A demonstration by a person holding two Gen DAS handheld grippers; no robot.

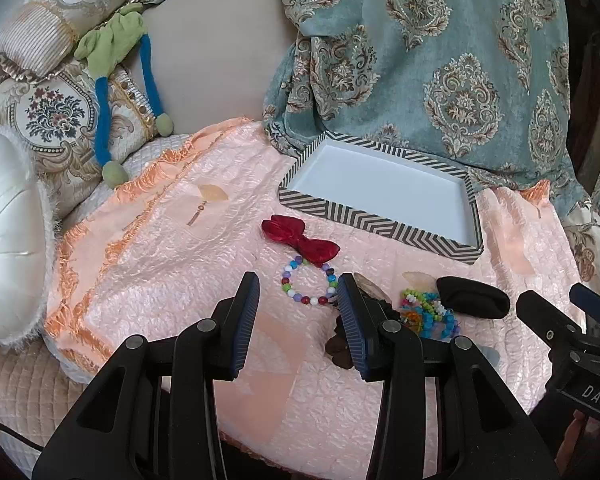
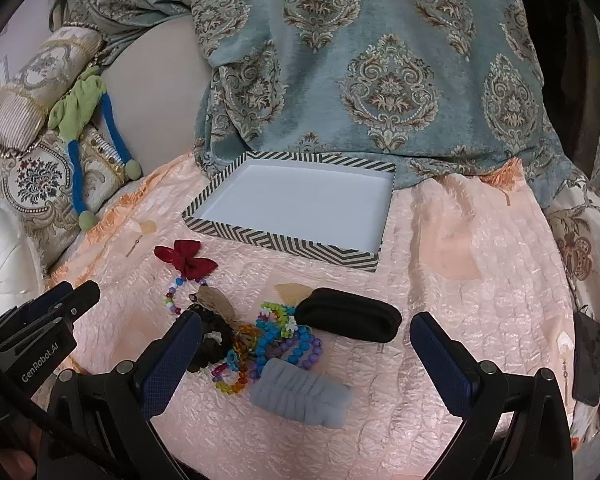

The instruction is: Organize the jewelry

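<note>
Jewelry pile and striped box lie on peach quilt.

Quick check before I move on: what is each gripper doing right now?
Left gripper: open, holding nothing, above the multicoloured round-bead bracelet.
Right gripper: open wide, holding nothing.

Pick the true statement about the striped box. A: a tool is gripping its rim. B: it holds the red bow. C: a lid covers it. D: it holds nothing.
D: the striped box shows only its bare white floor, while the red bow lies outside it on the pink quilt.
</note>
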